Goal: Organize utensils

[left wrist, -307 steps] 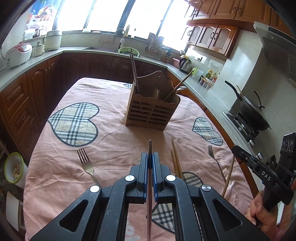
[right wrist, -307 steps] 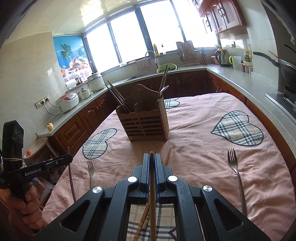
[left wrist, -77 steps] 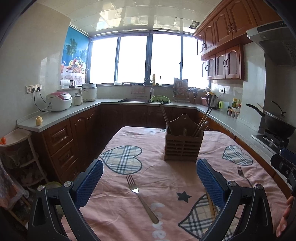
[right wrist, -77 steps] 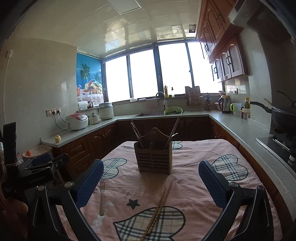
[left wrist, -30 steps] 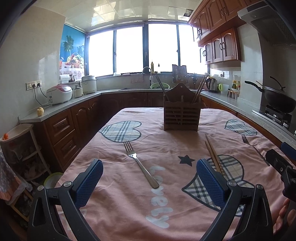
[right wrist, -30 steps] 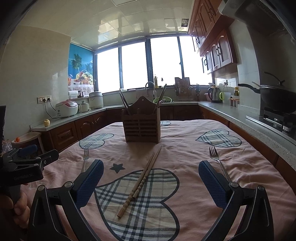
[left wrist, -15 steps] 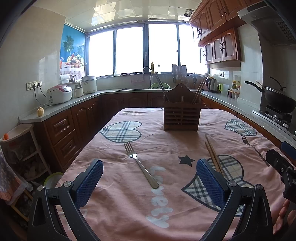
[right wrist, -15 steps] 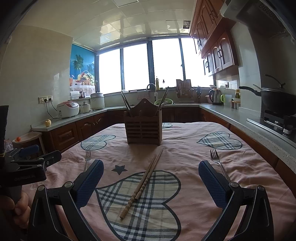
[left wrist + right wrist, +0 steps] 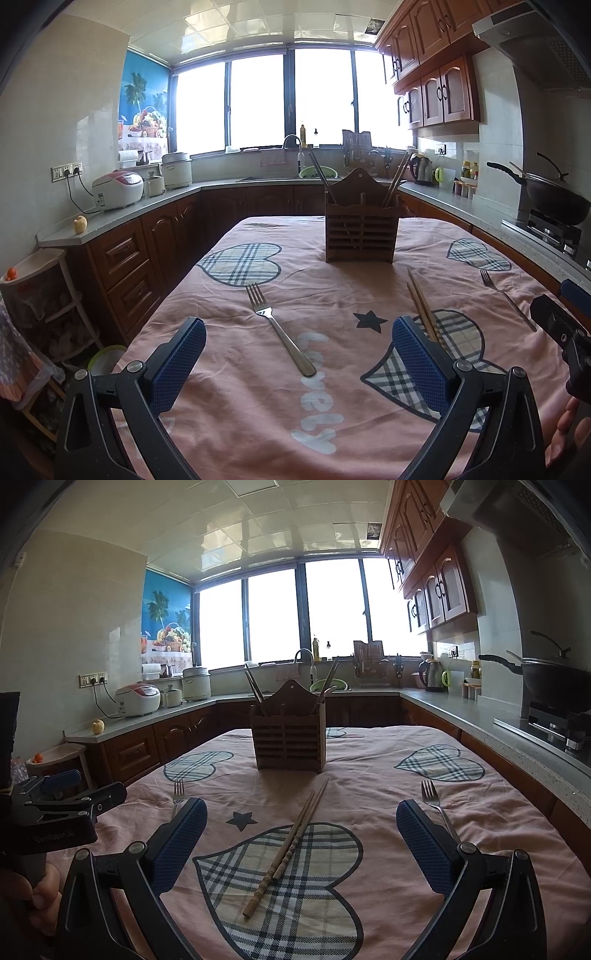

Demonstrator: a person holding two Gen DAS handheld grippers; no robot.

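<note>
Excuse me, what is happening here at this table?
A person holds a gripper in each hand and is sorting utensils into the wooden holder. The left gripper and right gripper are both open and empty. Two forks and a pair of chopsticks lie on the pink tablecloth.

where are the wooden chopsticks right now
In the right wrist view the pair of wooden chopsticks lies flat on the tablecloth's plaid heart, centred between the open right gripper fingers, in front of the wooden utensil holder.
</note>
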